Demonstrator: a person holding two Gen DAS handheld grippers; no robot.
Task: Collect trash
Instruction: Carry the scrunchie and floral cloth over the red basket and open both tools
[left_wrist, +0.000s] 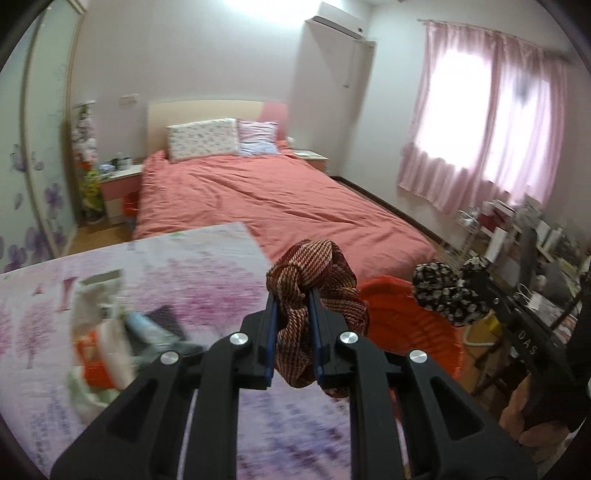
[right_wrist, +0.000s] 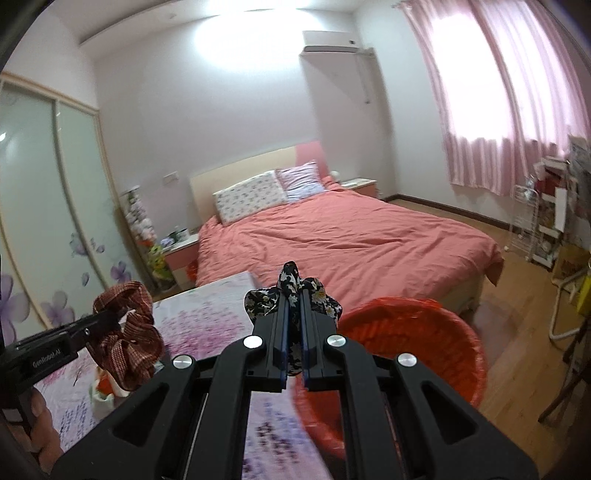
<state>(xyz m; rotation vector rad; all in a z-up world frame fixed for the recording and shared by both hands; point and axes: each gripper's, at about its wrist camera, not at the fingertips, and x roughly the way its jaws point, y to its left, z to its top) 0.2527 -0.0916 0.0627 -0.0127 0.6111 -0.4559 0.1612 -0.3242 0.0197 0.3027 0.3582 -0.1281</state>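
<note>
My left gripper (left_wrist: 291, 295) is shut on a red-and-cream striped scrunchie (left_wrist: 317, 291), held above the table edge beside the bin; it also shows in the right wrist view (right_wrist: 127, 332). My right gripper (right_wrist: 293, 291) is shut on a black floral scrunchie (right_wrist: 291, 284), held near the rim of the red-lined trash bin (right_wrist: 413, 339). The black scrunchie also shows in the left wrist view (left_wrist: 443, 291), over the bin (left_wrist: 410, 325). A blurred pile of wrappers and packets (left_wrist: 110, 332) lies on the table.
The table has a pink floral cloth (left_wrist: 184, 266). A bed with a salmon cover (left_wrist: 277, 199) stands behind it. Sliding wardrobe doors (right_wrist: 48, 206) are on the left. Cluttered shelves and a rack (right_wrist: 546, 221) stand by the curtained window on the right.
</note>
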